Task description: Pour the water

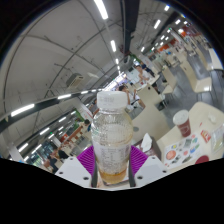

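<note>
The gripper had its two fingers pressed in on a clear plastic bottle, the purple pads showing at either side of the bottle's lower body, at about nine and three o'clock from it, with no gap visible between pad and plastic. The bottle stood dead centre between the fingers, upright relative to the gripper, its white cap at twelve o'clock and a small amount of amber-tinted liquid pooled at its base; the grip sat low on the body, probably so that the neck stayed free for pouring. The whole view was canted, with the ceiling lights running diagonally overhead, which suggested that the gripper and bottle were held aloft and tilted rather than resting on a surface. Off at about three o'clock from the bottle, well apart from it, a paper cup with a dark rim stood on a white table beside a colourfully printed box; the cup looked like the likely target for the water, though that was a judgement only. With the cap apparently in place, pouring did not seem to have begun, and the bottle would need opening or carrying toward the cup first. A loose squeeze risked slippage on the smooth plastic.
</note>
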Tool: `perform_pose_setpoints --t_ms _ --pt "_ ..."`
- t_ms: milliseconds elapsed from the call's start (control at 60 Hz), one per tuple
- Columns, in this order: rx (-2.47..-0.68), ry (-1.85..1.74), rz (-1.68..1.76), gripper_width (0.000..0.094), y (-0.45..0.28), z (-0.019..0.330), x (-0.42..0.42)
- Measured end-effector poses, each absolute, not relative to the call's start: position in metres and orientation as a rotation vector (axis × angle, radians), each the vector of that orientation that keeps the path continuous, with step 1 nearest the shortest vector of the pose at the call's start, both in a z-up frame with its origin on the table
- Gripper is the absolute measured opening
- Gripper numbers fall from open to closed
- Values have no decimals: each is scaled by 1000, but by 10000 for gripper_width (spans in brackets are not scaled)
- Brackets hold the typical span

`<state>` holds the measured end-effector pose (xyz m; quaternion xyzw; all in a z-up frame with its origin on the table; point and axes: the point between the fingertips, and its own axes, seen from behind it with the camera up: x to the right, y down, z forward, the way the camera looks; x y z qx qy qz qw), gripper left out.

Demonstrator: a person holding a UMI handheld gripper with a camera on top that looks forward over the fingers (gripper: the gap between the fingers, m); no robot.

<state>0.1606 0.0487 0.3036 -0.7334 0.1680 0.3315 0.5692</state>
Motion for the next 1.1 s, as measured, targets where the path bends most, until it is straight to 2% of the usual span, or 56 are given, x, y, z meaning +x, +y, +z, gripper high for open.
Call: perform_pose_setpoints --t_ms 100,167,250,317,333,400,467,483,667,683,750,817,950,1000,1033,1050,1100 --pt "-1709 238 476 418 45 313 213" --pt "-1719 162 283 418 47 298 250" --pt "-1751 105 101 417 44 264 291" --pt "-1788 76 -11 417 40 220 316" --pt "-1802 74 -23 417 39 220 330" --pt "-1856 80 -72 416 38 185 349" --pt "-1900 104 -87 417 32 148 359" --pt "-1912 108 -94 417 34 128 359" --pt "-1983 135 -103 417 19 65 378" --pt "-1992 139 -104 440 23 58 377" --pt "-1948 133 -108 428 23 71 380" --pt "-1950 144 -100 436 18 61 378" --pt "-1965 147 -89 559 17 59 376" --pt "-2015 162 -75 692 10 51 374" --pt "-2045 169 -68 833 3 48 372" --pt "-2060 173 -71 860 -1 47 372" --pt "-2095 191 -110 823 -16 53 378"
